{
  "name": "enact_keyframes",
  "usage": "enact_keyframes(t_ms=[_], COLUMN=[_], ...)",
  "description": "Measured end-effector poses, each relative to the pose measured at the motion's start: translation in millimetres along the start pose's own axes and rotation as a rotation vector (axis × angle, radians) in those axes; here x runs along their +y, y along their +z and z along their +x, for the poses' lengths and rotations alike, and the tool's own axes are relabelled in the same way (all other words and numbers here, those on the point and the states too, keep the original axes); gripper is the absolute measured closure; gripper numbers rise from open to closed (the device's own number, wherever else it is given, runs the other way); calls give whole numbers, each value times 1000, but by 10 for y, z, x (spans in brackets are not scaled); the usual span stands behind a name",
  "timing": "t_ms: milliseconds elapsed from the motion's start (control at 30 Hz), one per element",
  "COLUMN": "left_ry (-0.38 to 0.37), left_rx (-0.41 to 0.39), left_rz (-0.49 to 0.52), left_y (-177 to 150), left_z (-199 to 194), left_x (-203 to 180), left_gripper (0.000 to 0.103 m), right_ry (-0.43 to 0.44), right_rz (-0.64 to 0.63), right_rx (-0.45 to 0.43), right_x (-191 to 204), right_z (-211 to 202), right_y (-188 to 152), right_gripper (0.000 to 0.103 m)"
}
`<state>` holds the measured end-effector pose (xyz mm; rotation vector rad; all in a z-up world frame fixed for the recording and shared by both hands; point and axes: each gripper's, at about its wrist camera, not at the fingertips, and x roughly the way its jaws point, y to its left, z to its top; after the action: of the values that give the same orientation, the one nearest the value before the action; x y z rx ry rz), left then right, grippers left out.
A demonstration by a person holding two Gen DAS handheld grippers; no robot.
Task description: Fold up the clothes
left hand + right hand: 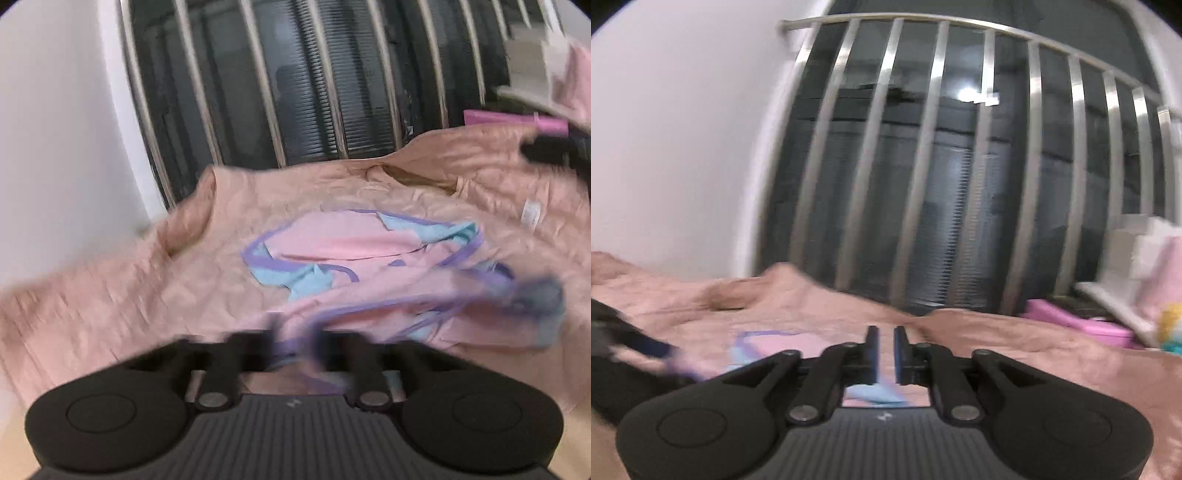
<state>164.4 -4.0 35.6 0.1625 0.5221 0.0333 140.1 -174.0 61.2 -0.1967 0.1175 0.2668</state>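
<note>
A small pink garment (354,240) with light blue panels and purple trim lies crumpled on a peach-pink wrinkled blanket (110,295). My left gripper (295,343) is shut on the garment's near purple-trimmed edge, which bunches between the blurred fingers. The right gripper's dark shape (554,151) shows at the far right of the left wrist view. In the right wrist view, my right gripper (885,354) hovers above the blanket (1015,339) with its blue pads a narrow gap apart and nothing between them. The garment (768,343) lies lower left, with the left gripper (628,339) blurred at the left edge.
A metal railing (923,166) before a dark window stands behind the bed. A white wall (683,129) is on the left. A magenta object (1082,321) and a stack of light folded items (1137,266) sit at the far right.
</note>
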Motion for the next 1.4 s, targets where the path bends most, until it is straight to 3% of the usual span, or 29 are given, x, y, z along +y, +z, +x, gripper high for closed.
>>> enact_keyframes(t_ms=[67,200,267,467,800,933,1100,1300,1400], left_ry=[-31,-63,-73,-235,-374,-361,-379,-319,-264], left_rx=[-17,-86,-88,-136,-208,-209,-233,-290,-284], left_rz=[-84,-161,-169,-207,-210,-222,-222,-246,-292], left_y=[29,95,118,186,221,220,222,239,242], left_z=[-45,-187,-215,-392,-657,-652,-705,-801,-776], left_x=[158,354,367,362,291,303,311,410,521], left_gripper=[98,98,98,98,98,98,98,98,98], right_ry=[85,191,195,166,116,125,119,31,-46], right_rz=[-76,-202,-270,-410,-390,-329,-281,-513,-629], right_rx=[14,55,79,125,5,-84,-111,49,41], right_x=[101,359,519,820,909,889,837,1030,1051], right_z=[-19,-8,24,93,-7,-141,-159,52,5], right_y=[-27,-110,-173,-311,-224,-128,-55,-269,-301], right_gripper=[56,56,56,56,49,47,37,39,39])
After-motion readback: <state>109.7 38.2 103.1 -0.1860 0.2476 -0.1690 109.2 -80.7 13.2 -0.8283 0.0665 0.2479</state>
